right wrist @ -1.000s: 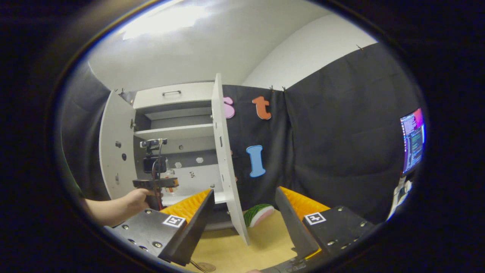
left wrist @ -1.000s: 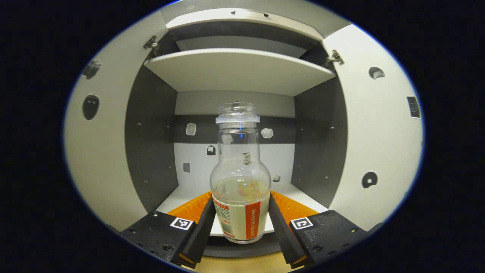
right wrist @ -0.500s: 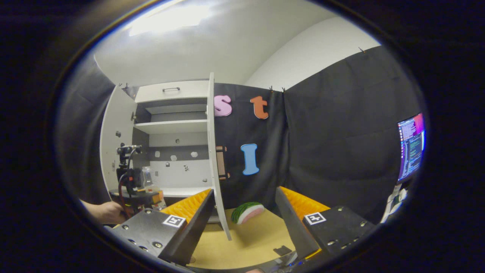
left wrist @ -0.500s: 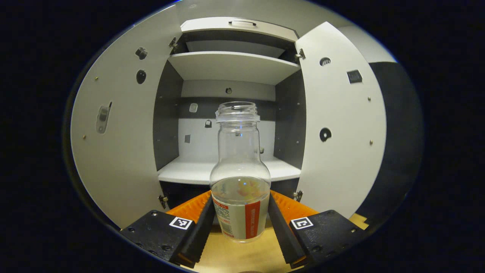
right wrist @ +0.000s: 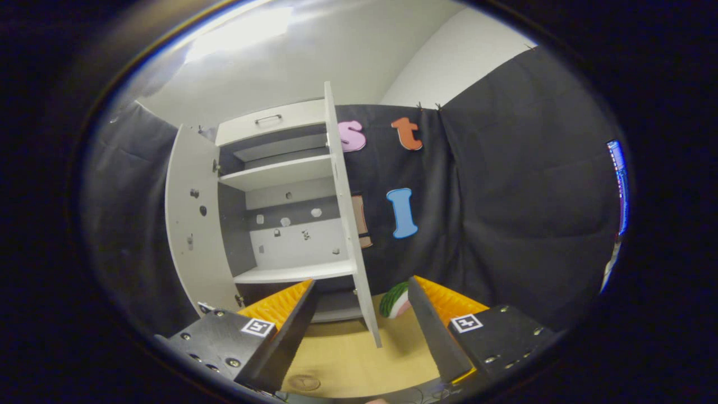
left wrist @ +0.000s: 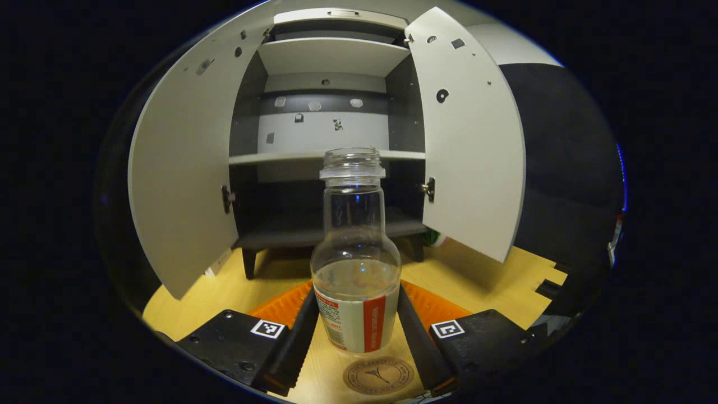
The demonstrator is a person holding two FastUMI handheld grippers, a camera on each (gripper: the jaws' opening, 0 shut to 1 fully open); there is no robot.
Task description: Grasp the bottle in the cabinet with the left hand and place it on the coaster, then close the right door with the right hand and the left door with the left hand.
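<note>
In the left gripper view a clear glass bottle (left wrist: 355, 264) with a white and red label stands upright between both fingers of my left gripper (left wrist: 355, 325), which is shut on it. Its base hangs just above and behind a round brown coaster (left wrist: 378, 375) on the wooden table. Behind it the grey cabinet (left wrist: 325, 140) has both doors open: the left door (left wrist: 185, 163) and the right door (left wrist: 468, 134). In the right gripper view my right gripper (right wrist: 362, 320) is open and holds nothing, with the right door's edge (right wrist: 350, 224) ahead of it. The coaster (right wrist: 303, 382) lies low in that view.
A watermelon-slice toy (right wrist: 394, 300) lies on the wooden table (right wrist: 359, 359) beside the right door. A monitor edge (right wrist: 617, 185) glows at the far right. The cabinet stands on short legs (left wrist: 249, 264) with its shelves bare.
My left gripper has pulled the bottle back out of the cabinet and lowered it toward the table, so the coaster now shows beneath it. The right gripper shifted slightly, and the other hand left its view.
</note>
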